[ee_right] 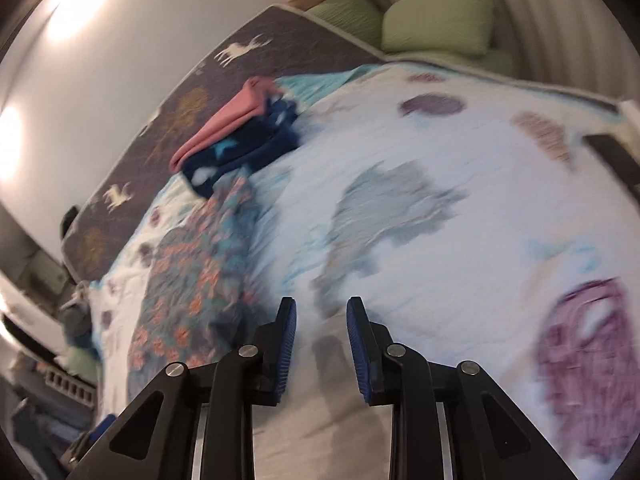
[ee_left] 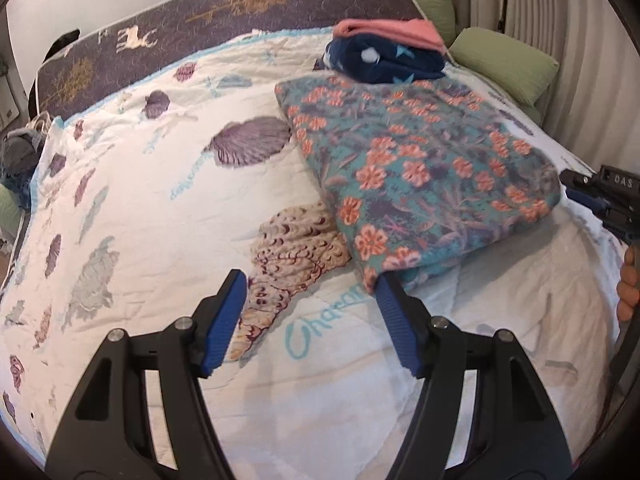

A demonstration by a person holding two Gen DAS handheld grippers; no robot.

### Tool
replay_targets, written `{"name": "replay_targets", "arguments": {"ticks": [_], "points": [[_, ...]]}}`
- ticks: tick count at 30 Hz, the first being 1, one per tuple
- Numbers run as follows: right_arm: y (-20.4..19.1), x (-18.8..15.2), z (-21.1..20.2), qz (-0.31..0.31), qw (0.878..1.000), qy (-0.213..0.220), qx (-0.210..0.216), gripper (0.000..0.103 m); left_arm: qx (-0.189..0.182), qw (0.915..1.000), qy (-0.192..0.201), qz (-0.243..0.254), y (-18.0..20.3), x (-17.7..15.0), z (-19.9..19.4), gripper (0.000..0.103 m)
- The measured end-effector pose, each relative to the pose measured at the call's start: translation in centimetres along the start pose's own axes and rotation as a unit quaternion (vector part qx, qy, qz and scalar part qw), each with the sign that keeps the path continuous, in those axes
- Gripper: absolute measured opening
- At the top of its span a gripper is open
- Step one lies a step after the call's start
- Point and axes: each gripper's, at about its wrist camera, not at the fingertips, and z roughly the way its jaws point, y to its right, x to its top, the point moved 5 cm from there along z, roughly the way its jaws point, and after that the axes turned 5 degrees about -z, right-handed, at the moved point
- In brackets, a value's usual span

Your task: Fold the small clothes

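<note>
A folded teal garment with orange flowers (ee_left: 424, 176) lies on the white shell-print bedspread (ee_left: 160, 200). Behind it sits a folded navy star-print garment (ee_left: 384, 60) with a folded pink one (ee_left: 388, 30) on top. My left gripper (ee_left: 310, 286) is open and empty; its right fingertip is at the floral garment's near corner. My right gripper (ee_right: 322, 308) is open and empty above the bedspread (ee_right: 440, 200), to the right of the floral garment (ee_right: 192, 280). The navy garment (ee_right: 248, 148) and the pink one (ee_right: 220, 128) show further back. The right wrist view is blurred.
Green pillows (ee_left: 504, 60) lie at the bed's far right by a curtain. A dark deer-print blanket (ee_left: 200, 20) runs along the bed's far edge against the wall. A grey and blue bundle (ee_left: 20, 152) lies at the left edge. The other gripper's body (ee_left: 612, 200) shows at the right.
</note>
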Motion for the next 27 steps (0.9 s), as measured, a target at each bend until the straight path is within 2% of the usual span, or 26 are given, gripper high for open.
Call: {"name": "replay_targets", "arguments": {"ticks": [3,5,7,8,9,11,14,16,18,21,27], "points": [[-1.5,1.3,-1.3,-0.024,0.999,0.013,0.032,0.023,-0.026,0.9994,0.02,-0.006,0.4,1.1,-1.6,0.064],[-4.1,2.1,-1.7,-0.067,0.996,0.019,0.058,0.023,-0.043,0.9985,0.032,-0.003,1.0,2.0,-2.2,0.061],[-7.0,2.3,-1.4,-0.111,0.99,0.011,0.09,0.023,-0.071,0.9967,0.039,-0.004,1.7,3.3,-2.3,0.059],[-8.6,2.3,-0.9,-0.134,0.986,0.004,0.103,0.023,-0.085,0.9956,0.039,-0.01,1.9,3.9,-2.2,0.055],[-9.3,2.3,-0.3,-0.145,0.984,0.0,0.103,0.023,-0.102,0.994,0.036,-0.017,2.2,4.5,-1.7,0.054],[-10.5,2.1,1.4,-0.17,0.982,-0.011,0.079,0.023,-0.125,0.9918,0.019,-0.019,2.8,5.0,0.3,0.054],[-9.8,1.0,4.4,-0.195,0.98,-0.034,0.004,0.02,-0.095,0.9943,-0.043,-0.025,2.7,3.7,4.7,0.051],[-8.8,0.2,5.5,-0.199,0.979,-0.048,-0.015,0.018,-0.103,0.9903,-0.081,-0.046,2.0,2.1,7.1,0.052],[-8.7,-0.2,5.5,-0.214,0.976,-0.039,-0.019,0.018,-0.119,0.9893,-0.066,-0.053,1.5,1.8,7.0,0.053],[-9.2,-0.3,5.4,-0.232,0.972,-0.033,-0.032,0.018,-0.105,0.9922,-0.06,-0.03,1.4,1.7,6.4,0.054],[-9.1,-0.1,5.7,-0.233,0.972,-0.029,-0.03,0.018,-0.103,0.9929,-0.05,-0.032,0.8,2.4,4.7,0.053]]}}
